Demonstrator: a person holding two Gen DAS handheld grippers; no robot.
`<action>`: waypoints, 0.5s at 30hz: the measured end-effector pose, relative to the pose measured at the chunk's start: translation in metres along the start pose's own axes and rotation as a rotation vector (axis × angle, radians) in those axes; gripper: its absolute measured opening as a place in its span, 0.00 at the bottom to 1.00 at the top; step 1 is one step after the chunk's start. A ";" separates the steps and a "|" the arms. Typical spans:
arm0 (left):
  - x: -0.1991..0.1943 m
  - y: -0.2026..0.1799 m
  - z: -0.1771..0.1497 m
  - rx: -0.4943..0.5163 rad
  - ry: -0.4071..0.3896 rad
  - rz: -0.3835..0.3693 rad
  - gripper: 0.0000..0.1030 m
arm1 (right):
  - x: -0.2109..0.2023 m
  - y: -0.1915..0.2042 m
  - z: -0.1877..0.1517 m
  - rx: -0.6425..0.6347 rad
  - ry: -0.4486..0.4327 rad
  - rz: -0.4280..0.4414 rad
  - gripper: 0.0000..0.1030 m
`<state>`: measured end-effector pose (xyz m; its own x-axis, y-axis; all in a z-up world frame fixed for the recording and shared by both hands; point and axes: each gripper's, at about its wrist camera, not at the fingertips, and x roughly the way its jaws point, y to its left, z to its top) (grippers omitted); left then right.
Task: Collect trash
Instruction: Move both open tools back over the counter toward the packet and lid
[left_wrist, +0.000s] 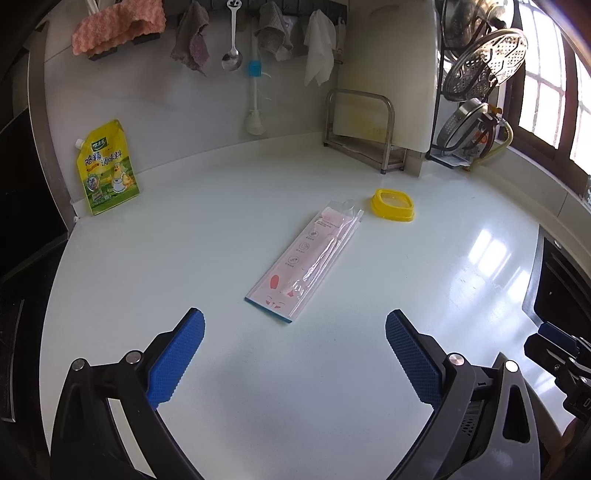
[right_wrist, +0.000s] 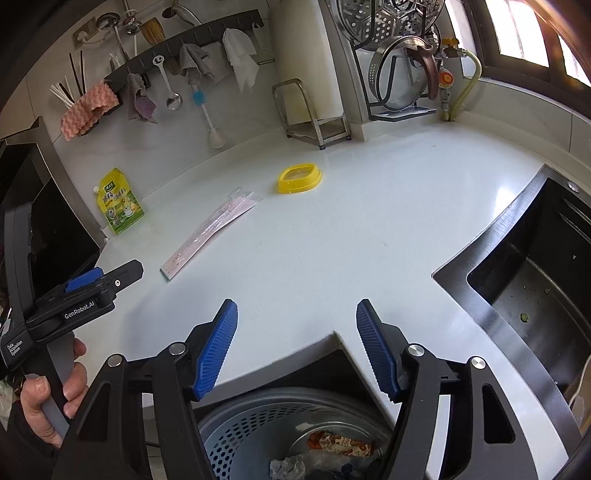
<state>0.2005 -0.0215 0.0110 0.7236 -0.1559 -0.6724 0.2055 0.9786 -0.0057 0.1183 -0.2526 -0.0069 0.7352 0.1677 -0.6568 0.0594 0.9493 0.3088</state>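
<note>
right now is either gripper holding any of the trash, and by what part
Nothing is held. The left gripper and right gripper are both open and empty; the pink wrapper and yellow lid lie untouched on the counter.

Both grippers hover with jaws spread wide and empty, the left gripper (left_wrist: 294, 354) over the worktop, the right gripper (right_wrist: 297, 347) above its front edge.

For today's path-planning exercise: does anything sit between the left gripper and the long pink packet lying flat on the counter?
Nothing visible does. The left gripper is open, and only bare counter lies between it and the pink packet. The yellow lid sits beyond the packet.
</note>
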 end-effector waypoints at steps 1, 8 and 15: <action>0.005 -0.001 0.003 0.002 0.005 -0.005 0.94 | 0.003 -0.001 0.004 0.003 0.002 0.004 0.62; 0.046 0.002 0.026 0.000 0.053 -0.006 0.94 | 0.020 0.004 0.027 -0.018 0.010 0.030 0.62; 0.079 0.008 0.039 -0.017 0.103 -0.014 0.94 | 0.042 0.005 0.047 -0.025 0.024 0.044 0.62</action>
<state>0.2851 -0.0312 -0.0128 0.6486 -0.1560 -0.7450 0.2031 0.9788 -0.0281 0.1815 -0.2530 -0.0002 0.7201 0.2151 -0.6597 0.0104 0.9473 0.3202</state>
